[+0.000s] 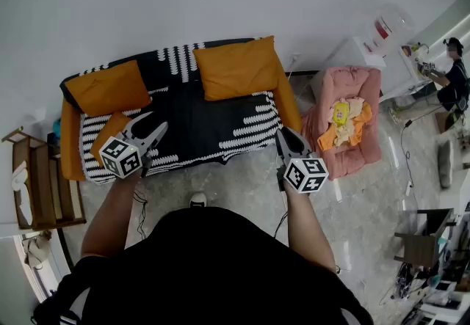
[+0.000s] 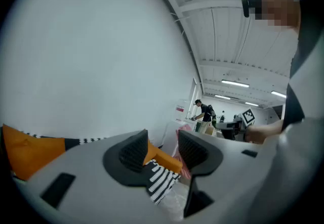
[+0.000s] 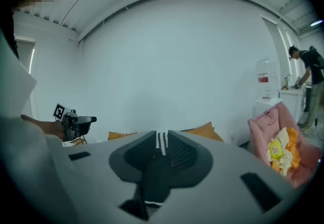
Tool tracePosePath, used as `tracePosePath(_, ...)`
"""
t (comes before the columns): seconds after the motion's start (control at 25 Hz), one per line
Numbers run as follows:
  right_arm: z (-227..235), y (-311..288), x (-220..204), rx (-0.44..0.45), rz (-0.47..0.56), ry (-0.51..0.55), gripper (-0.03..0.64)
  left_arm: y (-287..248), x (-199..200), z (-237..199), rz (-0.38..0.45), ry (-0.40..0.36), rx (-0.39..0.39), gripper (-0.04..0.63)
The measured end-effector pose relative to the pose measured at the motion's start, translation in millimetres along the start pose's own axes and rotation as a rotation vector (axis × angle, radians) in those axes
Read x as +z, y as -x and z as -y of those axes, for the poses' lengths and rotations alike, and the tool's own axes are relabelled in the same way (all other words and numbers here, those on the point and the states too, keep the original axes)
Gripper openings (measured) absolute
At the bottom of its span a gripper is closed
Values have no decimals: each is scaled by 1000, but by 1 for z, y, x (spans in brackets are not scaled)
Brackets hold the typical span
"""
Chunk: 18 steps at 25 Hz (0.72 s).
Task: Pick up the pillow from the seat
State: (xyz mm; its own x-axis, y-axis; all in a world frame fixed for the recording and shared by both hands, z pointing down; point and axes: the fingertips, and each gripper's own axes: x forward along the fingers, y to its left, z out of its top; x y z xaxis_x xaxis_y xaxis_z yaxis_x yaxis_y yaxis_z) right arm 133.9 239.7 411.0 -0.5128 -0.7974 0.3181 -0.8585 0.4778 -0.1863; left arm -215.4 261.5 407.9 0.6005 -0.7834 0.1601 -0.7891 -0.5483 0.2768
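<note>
A sofa [image 1: 213, 129] with a black-and-white patterned cover stands against the wall. A large orange pillow [image 1: 236, 67] leans on its back at the right, and another orange pillow [image 1: 106, 87] leans at the back left. A smaller orange pillow [image 1: 107, 127] lies on the seat at the left end. My left gripper [image 1: 152, 122] hovers open just right of that small pillow, holding nothing. In the left gripper view the left gripper [image 2: 162, 142] shows a clear gap between its pads. My right gripper [image 1: 281, 133] is shut and empty over the sofa's right front corner, as the right gripper [image 3: 162, 139] also shows in its own view.
A pink armchair [image 1: 367, 96] piled with yellow and orange cloth stands right of the sofa. A wooden rack [image 1: 40, 180] is at the sofa's left end. A white cabinet [image 1: 374, 41] and a person [image 1: 452, 81] are at the far right. Cables lie on the floor.
</note>
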Motion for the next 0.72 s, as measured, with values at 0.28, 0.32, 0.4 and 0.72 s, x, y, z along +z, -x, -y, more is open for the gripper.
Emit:
tracePosePath(0.28,29,72,-10,3,-17,15,71,-18,-2,89,17,25,-43,175)
tracePosePath(0.32,33,79,-10,1,-15,18,71,-20,-2,98,16,21,-49,175)
tracePosePath(0.4,39,92,-9,-1,-6,21,71,-20,-4,113,14,20,-54,173)
tracePosePath(0.72,46,118,2,25,41,18,69,-17,-3,147,7,-2,-52,169)
